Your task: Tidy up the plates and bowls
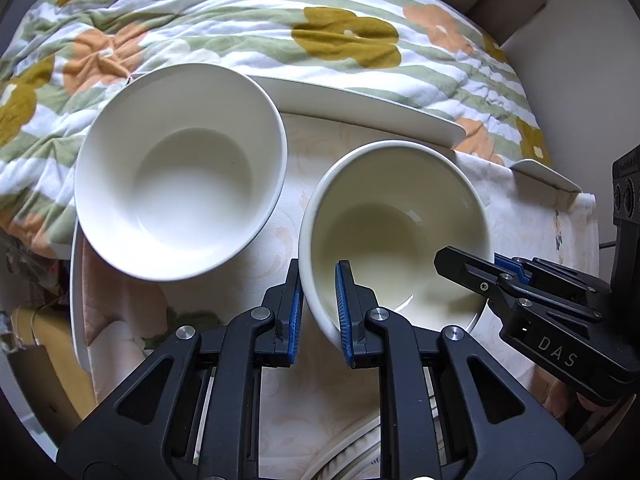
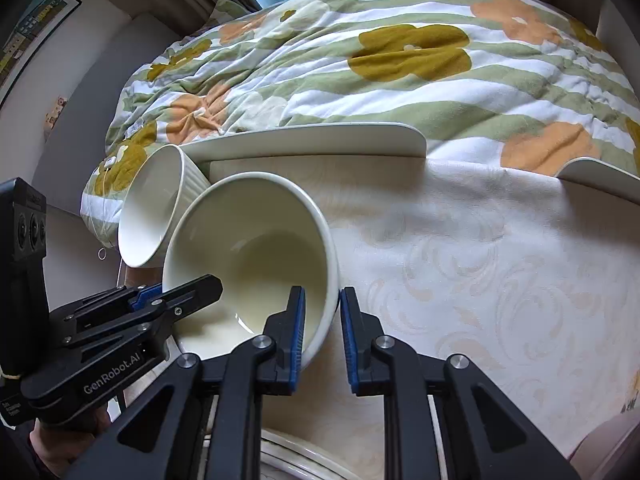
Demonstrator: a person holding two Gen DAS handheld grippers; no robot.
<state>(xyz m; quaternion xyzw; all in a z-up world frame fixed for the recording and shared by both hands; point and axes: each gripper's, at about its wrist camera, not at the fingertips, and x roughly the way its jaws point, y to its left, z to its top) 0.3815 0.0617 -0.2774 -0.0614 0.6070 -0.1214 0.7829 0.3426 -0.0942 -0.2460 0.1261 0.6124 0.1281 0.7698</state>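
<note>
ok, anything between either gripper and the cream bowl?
No. Both are already on it: the left gripper pinches the cream bowl at one side of the rim, the right gripper at the opposite side. The white bowl sits apart, beside it, blocking neither.

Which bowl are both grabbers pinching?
The cream bowl, nearer the grippers. The left gripper and right gripper each clamp its rim. The whiter, ribbed bowl beside it is untouched.
</note>
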